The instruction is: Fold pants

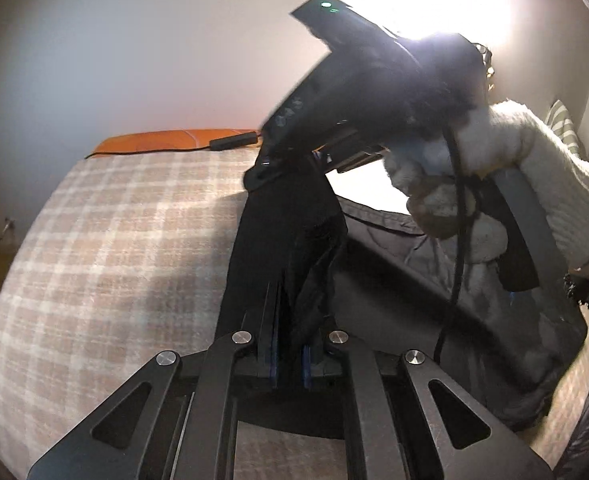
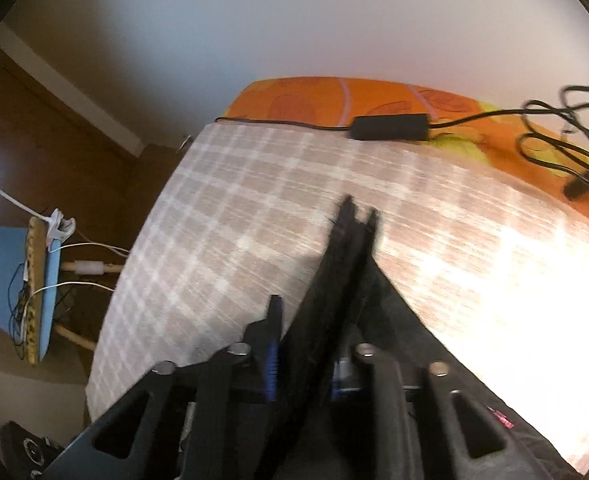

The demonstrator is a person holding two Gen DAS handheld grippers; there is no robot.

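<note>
The dark pants [image 1: 290, 240] are held lifted above a bed covered by a plaid blanket [image 1: 114, 240], with much of the cloth draped to the right and its lower part apparently resting on the bed. In the left wrist view, a bunched edge of the fabric is clamped between the closed fingers of the left gripper [image 1: 290, 360], and from there the cloth is stretched up and away to the right gripper [image 1: 278, 168], which is carried by a gloved hand [image 1: 494, 184]. In the right wrist view, a thick edge of the same dark cloth [image 2: 334, 280] is seen pinched between that gripper's fingers, which appear closed on it, though the picture is blurred.

The fold is judged to be at an early stage: the garment is gripped at two points and raised, but no neat, flat fold can be seen on the blanket. Laying the cloth down, aligning it and folding it over are judged to remain.

At the far edge of the bed lie an orange pillow [image 2: 334, 96] and a black power adapter [image 2: 390, 126] with its cable.
</note>
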